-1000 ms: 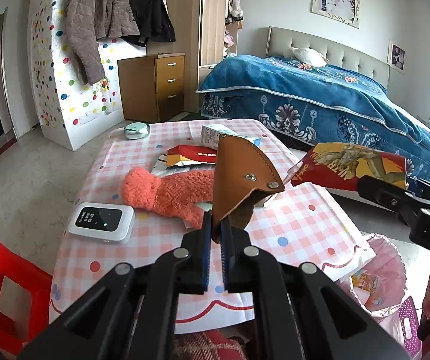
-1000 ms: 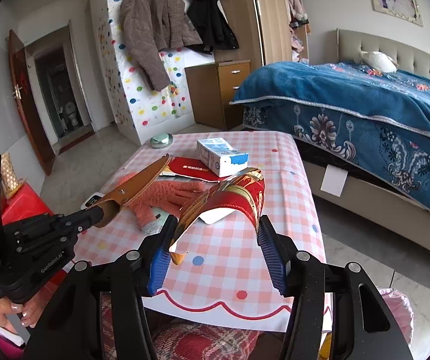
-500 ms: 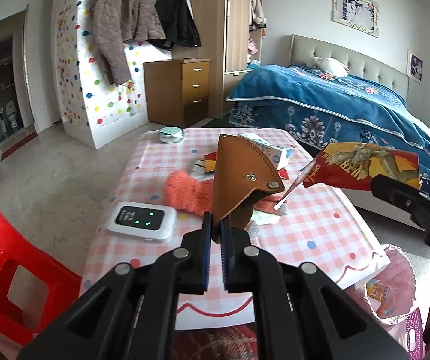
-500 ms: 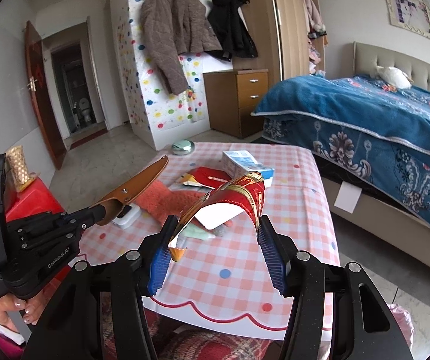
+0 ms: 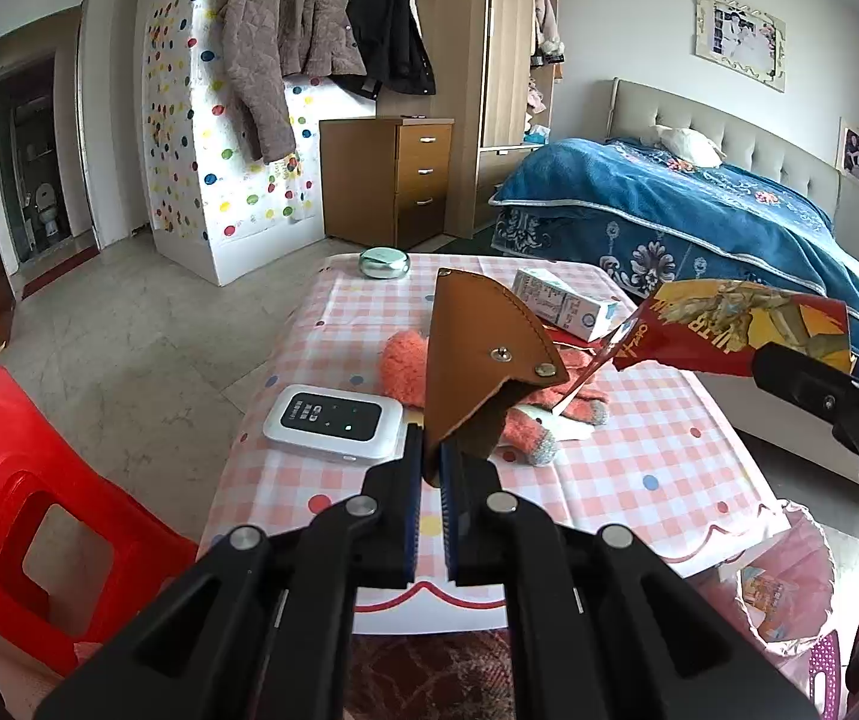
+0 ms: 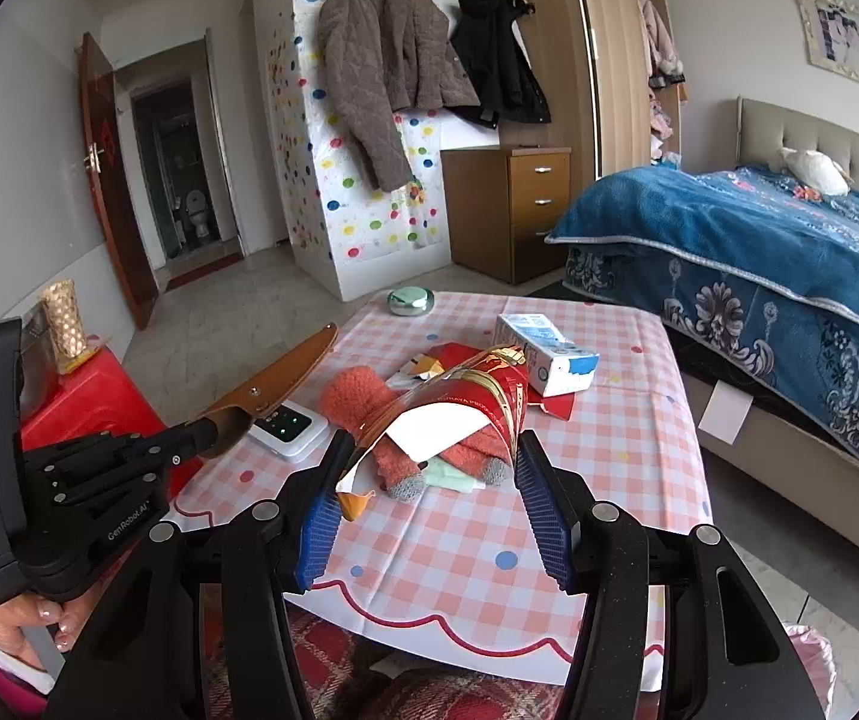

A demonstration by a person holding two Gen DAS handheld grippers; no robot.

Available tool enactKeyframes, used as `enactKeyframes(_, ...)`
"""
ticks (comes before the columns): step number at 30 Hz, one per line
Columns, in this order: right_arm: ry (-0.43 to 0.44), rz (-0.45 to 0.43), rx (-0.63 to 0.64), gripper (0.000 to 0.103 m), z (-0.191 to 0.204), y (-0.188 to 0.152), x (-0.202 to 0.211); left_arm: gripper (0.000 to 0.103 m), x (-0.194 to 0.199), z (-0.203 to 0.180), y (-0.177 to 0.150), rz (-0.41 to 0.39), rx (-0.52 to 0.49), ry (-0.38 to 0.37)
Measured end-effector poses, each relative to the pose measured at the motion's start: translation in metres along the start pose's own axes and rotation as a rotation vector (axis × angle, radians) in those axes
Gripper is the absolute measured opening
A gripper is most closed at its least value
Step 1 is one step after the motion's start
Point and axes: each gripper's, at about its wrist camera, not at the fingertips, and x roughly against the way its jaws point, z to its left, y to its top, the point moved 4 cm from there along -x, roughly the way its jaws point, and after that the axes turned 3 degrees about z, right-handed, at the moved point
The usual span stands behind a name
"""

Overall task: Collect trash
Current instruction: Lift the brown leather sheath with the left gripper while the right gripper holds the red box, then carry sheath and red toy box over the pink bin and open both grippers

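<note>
Left wrist view: the left gripper (image 5: 428, 468) has its jaws pinched nearly together on the lower edge of a brown leather sheath (image 5: 483, 360), which stands up from the pads above the worktop (image 5: 657, 456) with its two metal snaps facing the camera. Beyond the sheath, on the pink checked cloth, lie an orange knitted glove (image 5: 411, 366), a white pocket router (image 5: 333, 420) with a lit dot, a blue and white carton (image 5: 567, 303) and a round green tin (image 5: 383, 262) at the far edge. At the right of this view the right gripper's black body carries a red and yellow snack wrapper (image 5: 735, 330) in the air over the worktop's right side. Below it, beside the worktop's corner, stands a bin lined with a pink bag (image 5: 789, 588) holding some packaging.

Right wrist view: the right gripper (image 6: 429, 480) holds that same wrapper (image 6: 465, 402), bowed into an arch between jaws set about halfway apart, each blue pad pressing one end; its white inner face shows underneath. The left gripper (image 6: 204, 435) reaches in from the left with the sheath (image 6: 273, 378) slanting up over the worktop's near left corner. A hand (image 6: 33, 630) grips its handle. A red plastic stool (image 6: 93, 396) stands to the left of the worktop.
</note>
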Motion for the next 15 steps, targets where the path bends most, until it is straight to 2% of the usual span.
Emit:
enactKeyframes(7,-0.034,-0.020,-0.011,0.055,-0.010,-0.002,0.019,0.004,0.007,-0.028,0.000,-0.006,-0.038,-0.043)
enactKeyframes(11,-0.087,-0.033,-0.032,0.055,-0.028,-0.010,0.040,0.004,0.006,-0.057,-0.001,-0.003,-0.075,-0.095)
enactKeyframes(15,-0.151,-0.041,-0.064,0.055,-0.049,-0.021,0.064,0.004,0.002,-0.102,-0.006,0.010,-0.137,-0.176)
